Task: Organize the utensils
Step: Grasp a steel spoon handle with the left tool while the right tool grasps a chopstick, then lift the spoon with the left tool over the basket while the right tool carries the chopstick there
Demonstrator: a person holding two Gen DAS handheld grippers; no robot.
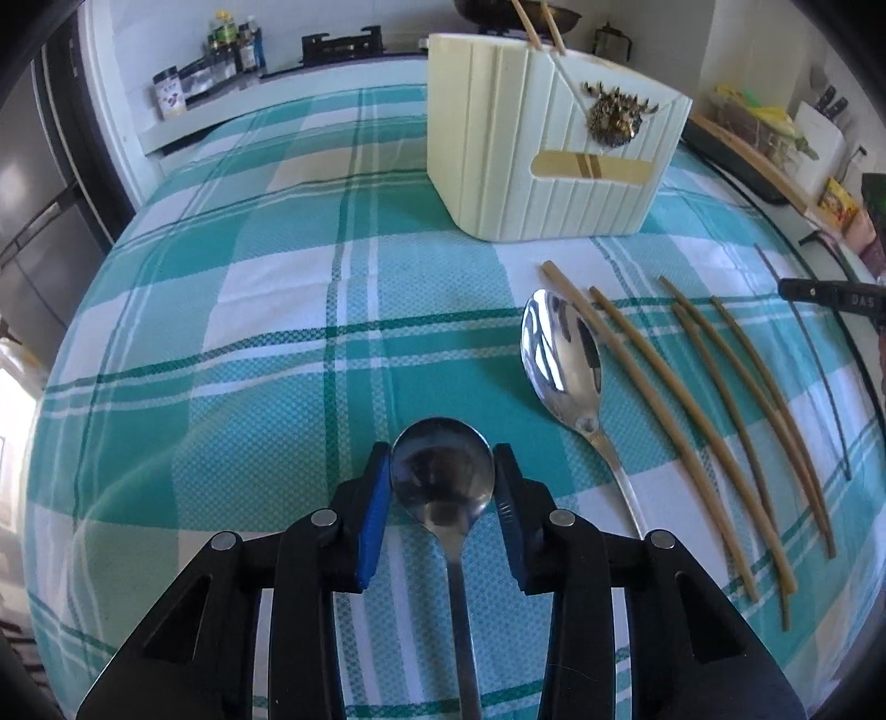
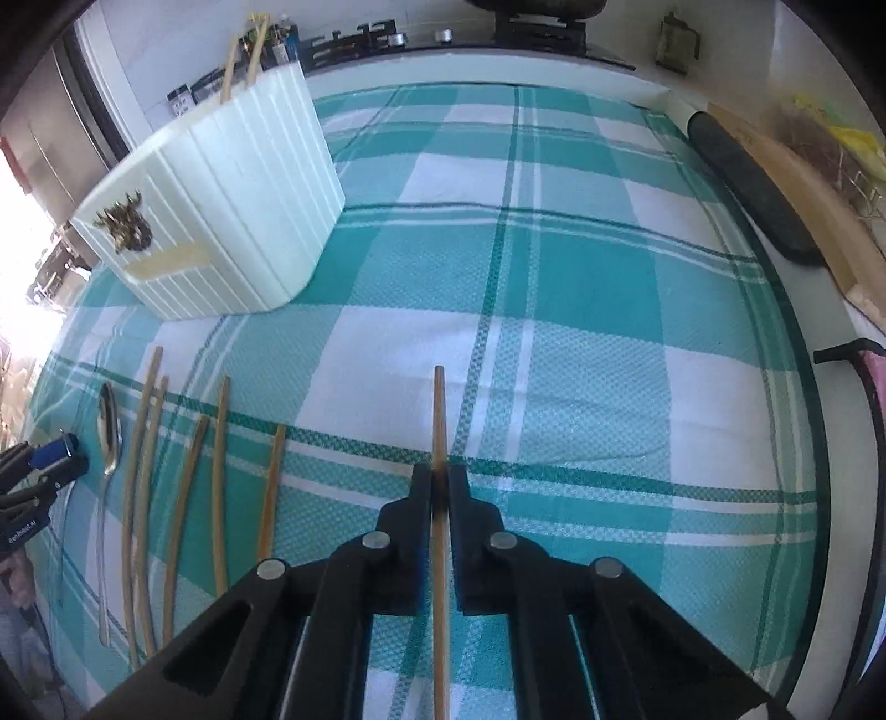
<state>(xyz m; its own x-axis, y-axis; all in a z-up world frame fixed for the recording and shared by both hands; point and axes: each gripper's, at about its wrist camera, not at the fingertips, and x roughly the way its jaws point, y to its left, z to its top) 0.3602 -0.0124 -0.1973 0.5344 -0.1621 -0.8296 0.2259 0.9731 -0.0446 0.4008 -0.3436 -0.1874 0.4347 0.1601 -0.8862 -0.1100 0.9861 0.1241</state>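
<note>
Teal plaid tablecloth [image 1: 221,332], kitchen counter [image 1: 343,69] behind. Left gripper [image 1: 443,476] pinching spoon [image 1: 443,476]; right gripper [image 2: 440,482] clamped on chopstick [image 2: 439,421].

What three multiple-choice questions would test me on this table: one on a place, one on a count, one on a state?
1. Where does the free spoon lie?
A. On the checked cloth, beside the loose chopsticks
B. Inside the holder
C. On the wooden board

2. How many chopsticks stand in the cream holder?
A. None
B. Two
C. Six

3. What is the right claw doing?
A. Gaping wide, empty
B. Shut on a spoon
C. Shut on a single chopstick

Answers:
1. A: its bowl rests on the cloth, right next to the row of sticks.
2. B: two stick ends poke out of its top.
3. C: both jaws pinch one stick that juts forward between them.
</note>
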